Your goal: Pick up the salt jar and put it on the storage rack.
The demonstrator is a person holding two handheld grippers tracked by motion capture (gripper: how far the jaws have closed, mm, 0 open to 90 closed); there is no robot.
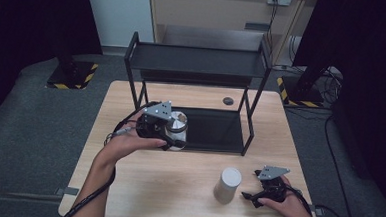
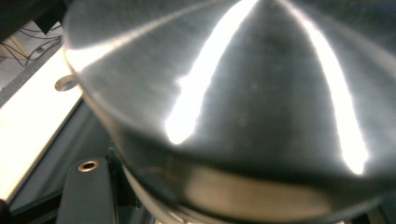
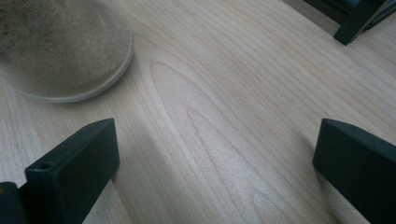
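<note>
- The left gripper is at the front edge of the black shelf rack, right up against a steel canister with a brushed metal lid.
- The canister sits upright at the near-left corner of the rack's dark bottom tray, on the wooden table.
- In the left gripper view the shiny lid is huge and very close, streaked with two bright light reflections; one black jaw rises at the lower left beside the canister's wall.
- The other jaw is hidden there, so I cannot tell whether this tool is clamped on the canister or just set around it.
- The person's left hand wraps the gripper from behind, cable trailing down the forearm.
- Over to the right gripper: low at the near-right corner of the table, held in the right hand, jaws wide apart with bare wood between them.
- A pale speckled cup stands upright just left of that gripper, not touching it.
- In the right gripper view the cup's base sits at upper left, beyond the jaws, clear of both.
- A small dark round grommet sits in the tabletop behind the tray.
</note>
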